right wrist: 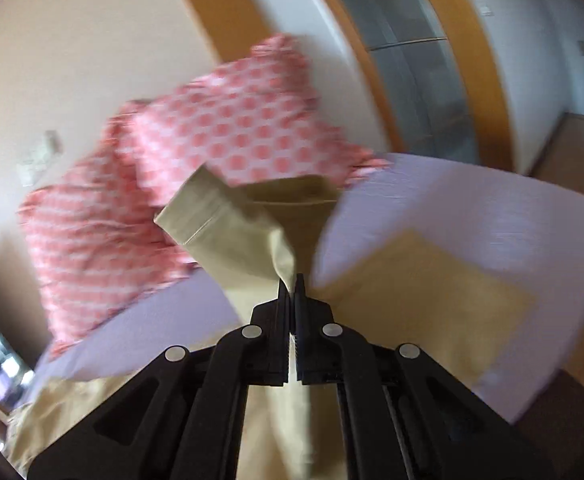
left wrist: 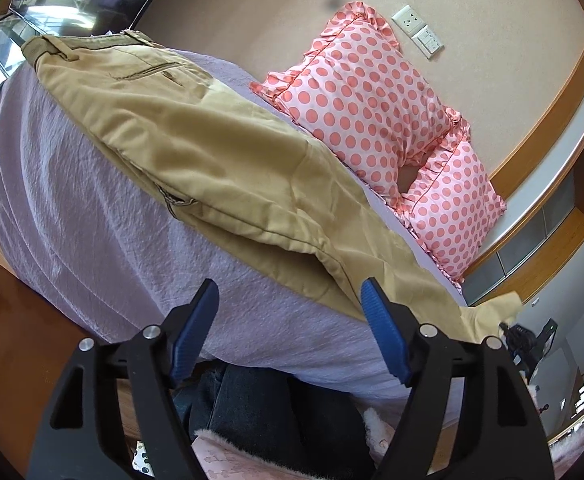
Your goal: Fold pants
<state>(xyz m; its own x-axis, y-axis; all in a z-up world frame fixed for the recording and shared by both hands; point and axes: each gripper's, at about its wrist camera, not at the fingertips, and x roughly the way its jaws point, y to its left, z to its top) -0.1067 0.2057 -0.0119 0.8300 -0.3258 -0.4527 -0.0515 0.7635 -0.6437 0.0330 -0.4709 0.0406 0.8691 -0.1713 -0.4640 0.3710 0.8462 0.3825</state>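
So the khaki pants [left wrist: 195,136] are lying lengthwise across the lavender bed [left wrist: 75,216], waistband at the far left end, one leg stacked on the other, so that first fold looks done. The left tool [left wrist: 287,300] hovers by the near edge with its jaws apart, holding nothing. Over on the right, the right tool [right wrist: 292,280] is clamped tight on the pants' hem end, lifted off the bed in front of the polka-dot pillows [right wrist: 195,152]. I'd guess the crosswise folds are left. No readable writing or labels anywhere.
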